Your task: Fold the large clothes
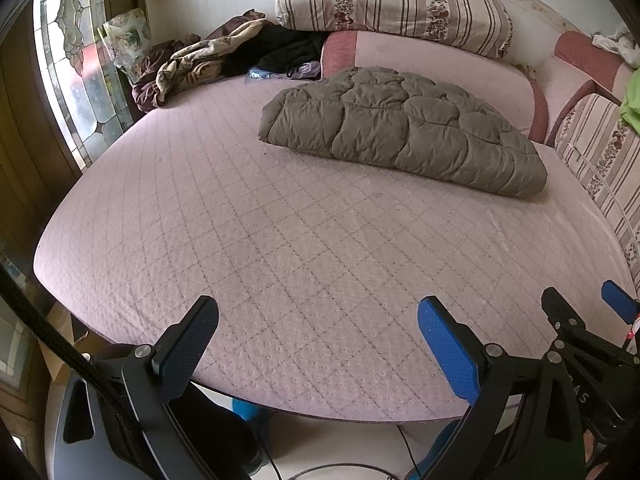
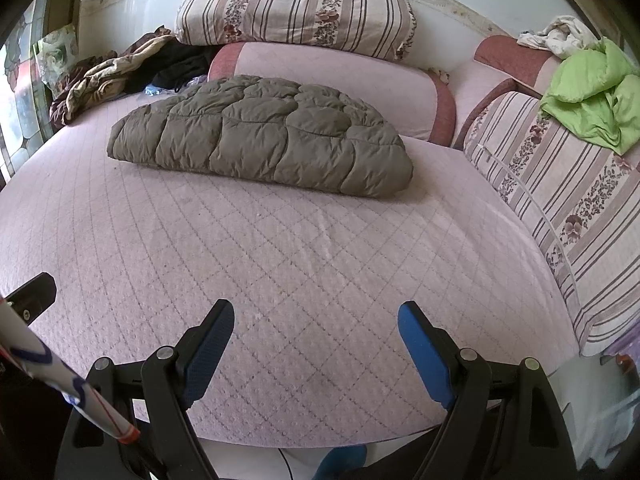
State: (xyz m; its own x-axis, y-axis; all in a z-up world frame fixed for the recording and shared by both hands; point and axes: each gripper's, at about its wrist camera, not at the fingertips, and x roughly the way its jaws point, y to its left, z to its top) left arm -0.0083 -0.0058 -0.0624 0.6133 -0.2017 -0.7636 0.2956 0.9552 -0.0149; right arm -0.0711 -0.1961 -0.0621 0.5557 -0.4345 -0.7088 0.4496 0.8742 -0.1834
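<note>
Soft daylight comes in through the leaded glass window at nine o'clock, blown out nearly white in the panes. The bed cover is evenly lit, with only a thin shadow under the folded olive jacket. Both views bow hard toward the rims, where black vignette corners close in. Focus holds sharp throughout.

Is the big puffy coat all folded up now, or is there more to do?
The puffy olive coat already lies folded in a bundle on the pink bed. Both the left gripper and right gripper are open, holding nothing. Nothing visibly remains for it.
</note>
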